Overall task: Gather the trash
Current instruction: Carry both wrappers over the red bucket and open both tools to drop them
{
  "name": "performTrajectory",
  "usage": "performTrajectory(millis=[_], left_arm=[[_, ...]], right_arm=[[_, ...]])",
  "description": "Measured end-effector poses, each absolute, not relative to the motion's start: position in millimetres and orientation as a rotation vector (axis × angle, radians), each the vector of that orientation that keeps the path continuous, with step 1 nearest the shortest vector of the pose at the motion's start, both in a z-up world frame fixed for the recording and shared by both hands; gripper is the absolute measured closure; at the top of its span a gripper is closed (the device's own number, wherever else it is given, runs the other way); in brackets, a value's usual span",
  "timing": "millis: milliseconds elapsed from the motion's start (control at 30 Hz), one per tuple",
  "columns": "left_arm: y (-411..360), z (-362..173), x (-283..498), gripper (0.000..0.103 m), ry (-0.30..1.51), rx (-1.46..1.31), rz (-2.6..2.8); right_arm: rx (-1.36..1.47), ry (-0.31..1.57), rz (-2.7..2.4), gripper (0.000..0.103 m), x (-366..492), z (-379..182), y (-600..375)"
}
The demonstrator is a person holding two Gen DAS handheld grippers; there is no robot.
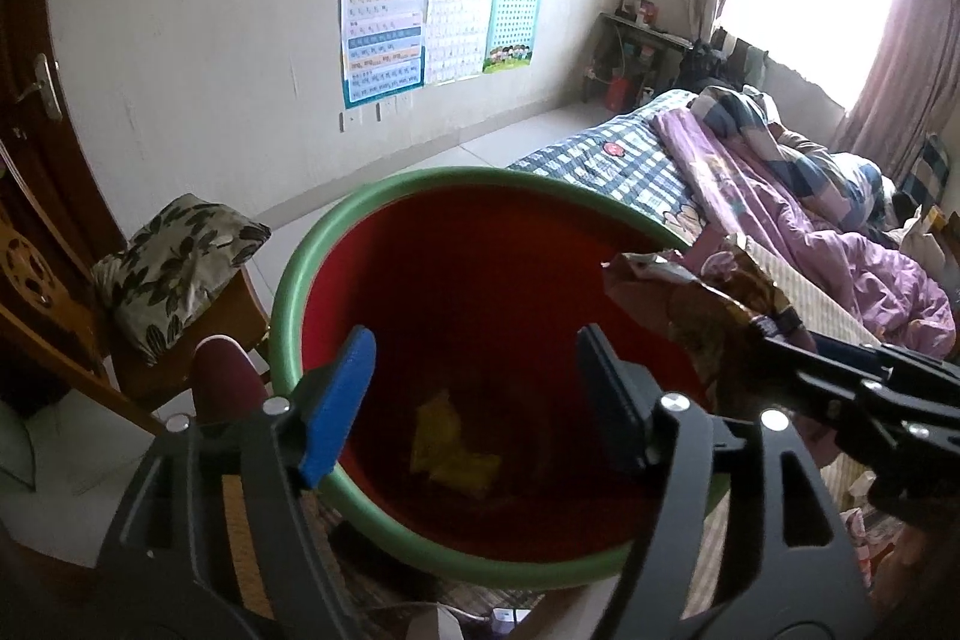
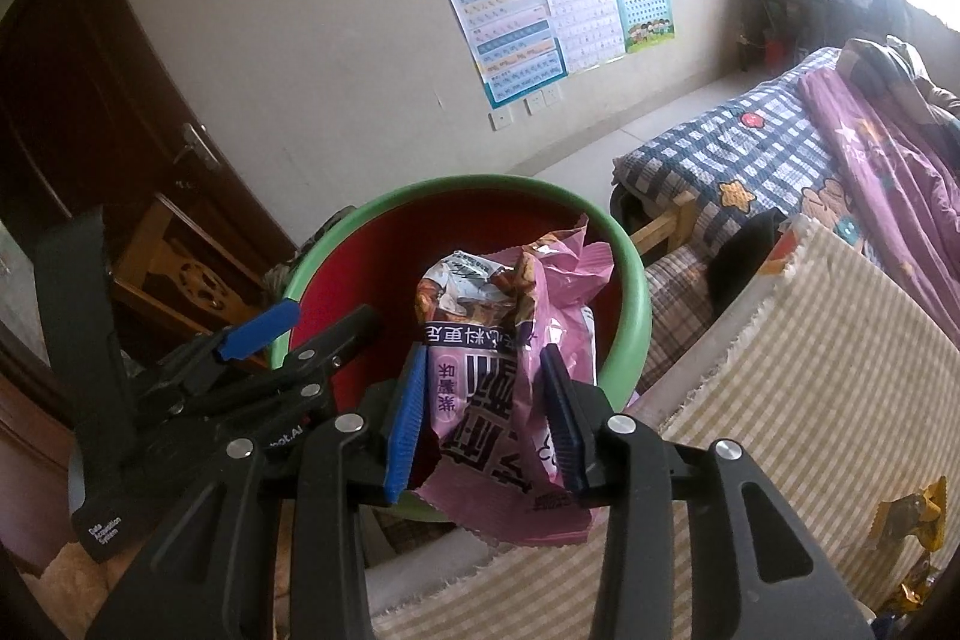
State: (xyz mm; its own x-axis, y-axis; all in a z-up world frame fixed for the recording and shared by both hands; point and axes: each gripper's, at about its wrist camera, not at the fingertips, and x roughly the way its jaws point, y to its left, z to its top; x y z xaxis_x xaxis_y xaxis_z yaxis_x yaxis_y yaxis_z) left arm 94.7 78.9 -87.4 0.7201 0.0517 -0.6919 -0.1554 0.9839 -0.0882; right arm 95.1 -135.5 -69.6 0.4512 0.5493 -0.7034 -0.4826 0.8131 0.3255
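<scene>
From the left wrist view, the left gripper (image 1: 474,394) stands wide with nothing between its blue pads, poised over the bin (image 1: 282,292), a red tub with a green rim; one yellow wrapper (image 1: 453,445) lies on its floor. The right gripper (image 1: 774,325) reaches in from the right edge, carrying a crumpled snack bag (image 1: 690,298) above the rim. From the right wrist view, the right gripper (image 2: 486,412) pinches that pink snack bag (image 2: 510,370) at its middle, hanging over the near rim of the bin (image 2: 636,316). The bag looks light, crinkly and slippery (a mid-body pinch seems wisest). One more gold wrapper (image 2: 912,526) lies at the striped mat's (image 2: 810,370) right edge.
</scene>
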Motion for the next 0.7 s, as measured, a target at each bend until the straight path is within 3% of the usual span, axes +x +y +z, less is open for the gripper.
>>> performTrajectory(millis=[200,700], left_arm=[[80.3,-87.1,94.9,0.034,0.755,-0.144,0.116],[85.7,-85.6,92.1,0.033,0.731,-0.124,0.12]], right_arm=[[0.098,0.877,0.632,0.046,93.1,-64.9,-138.4],[0.103,0.81,0.591,0.045,78.9,-41.7,-163.6]])
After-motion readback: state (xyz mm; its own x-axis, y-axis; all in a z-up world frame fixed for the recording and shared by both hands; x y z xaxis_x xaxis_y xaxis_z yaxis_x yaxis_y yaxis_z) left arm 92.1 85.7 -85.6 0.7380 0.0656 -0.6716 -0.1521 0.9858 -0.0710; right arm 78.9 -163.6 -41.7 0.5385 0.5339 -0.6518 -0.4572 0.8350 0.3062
